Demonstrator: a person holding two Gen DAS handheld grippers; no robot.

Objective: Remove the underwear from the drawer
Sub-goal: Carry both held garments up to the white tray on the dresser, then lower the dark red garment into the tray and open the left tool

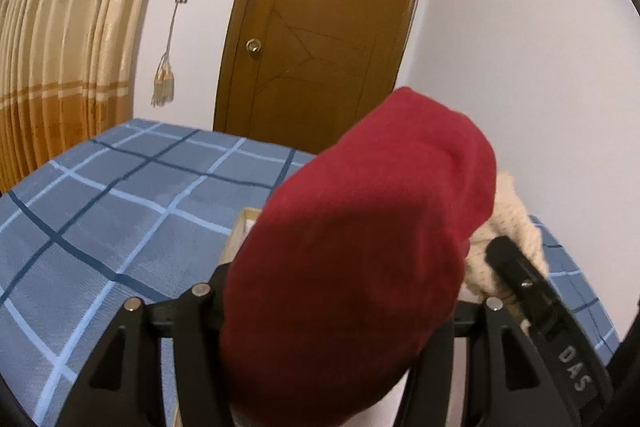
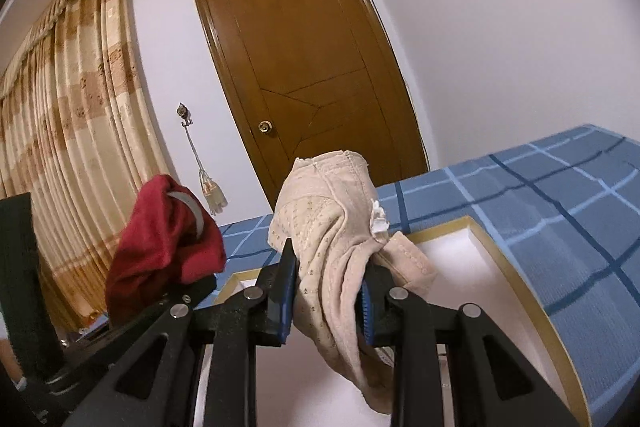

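Your right hand-held gripper (image 2: 328,291) pinches the beige underwear (image 2: 340,227), your left (image 1: 340,307) the red pair (image 1: 360,227); both clear the drawer (image 2: 500,259). Next, set them on the bed (image 2: 560,195).

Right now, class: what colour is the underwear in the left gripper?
Dark red underwear, seen best from the right wrist view.

Left wrist view looked forward from left gripper (image 1: 340,307), low over blue checked bedspread (image 1: 100,219), close red garment (image 1: 360,247) filling foreground. Right wrist view looked forward from right gripper (image 2: 326,303), above white drawer (image 2: 460,267). Both faced brown door (image 1: 320,27), curtain (image 1: 60,47), wall tassel (image 1: 162,83).
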